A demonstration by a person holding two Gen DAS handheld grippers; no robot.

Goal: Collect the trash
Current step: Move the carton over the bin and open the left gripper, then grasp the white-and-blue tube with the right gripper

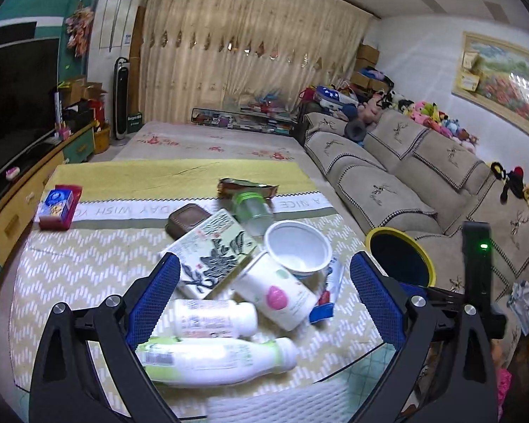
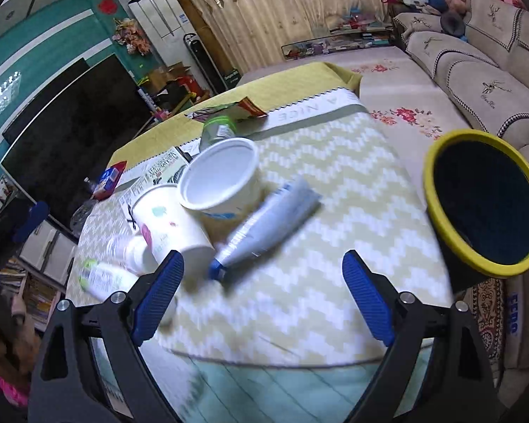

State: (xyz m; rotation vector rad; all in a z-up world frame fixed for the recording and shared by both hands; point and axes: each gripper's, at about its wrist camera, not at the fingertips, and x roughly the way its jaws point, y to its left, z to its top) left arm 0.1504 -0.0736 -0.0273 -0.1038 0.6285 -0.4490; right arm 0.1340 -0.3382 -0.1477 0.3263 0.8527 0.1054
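Note:
Trash lies in a heap on the table: a white tub [image 1: 297, 248] [image 2: 219, 176], a paper cup on its side [image 1: 275, 290] [image 2: 169, 222], a printed carton [image 1: 213, 253], two white bottles [image 1: 213, 318] [image 1: 218, 359], a green-capped jar [image 1: 252, 208] [image 2: 218, 128], a foil wrapper [image 1: 247, 187] and a grey tube with a blue cap [image 2: 264, 222]. A yellow-rimmed black bin [image 1: 400, 257] [image 2: 483, 204] stands at the table's right. My left gripper [image 1: 264, 285] is open above the heap. My right gripper [image 2: 262, 282] is open just behind the tube.
A patterned cloth covers the table [image 1: 88, 268]. A red and blue box [image 1: 58, 206] lies at its far left and a brown case [image 1: 187, 216] sits behind the carton. A beige sofa [image 1: 405, 162] runs along the right and a TV stand [image 1: 28, 183] along the left.

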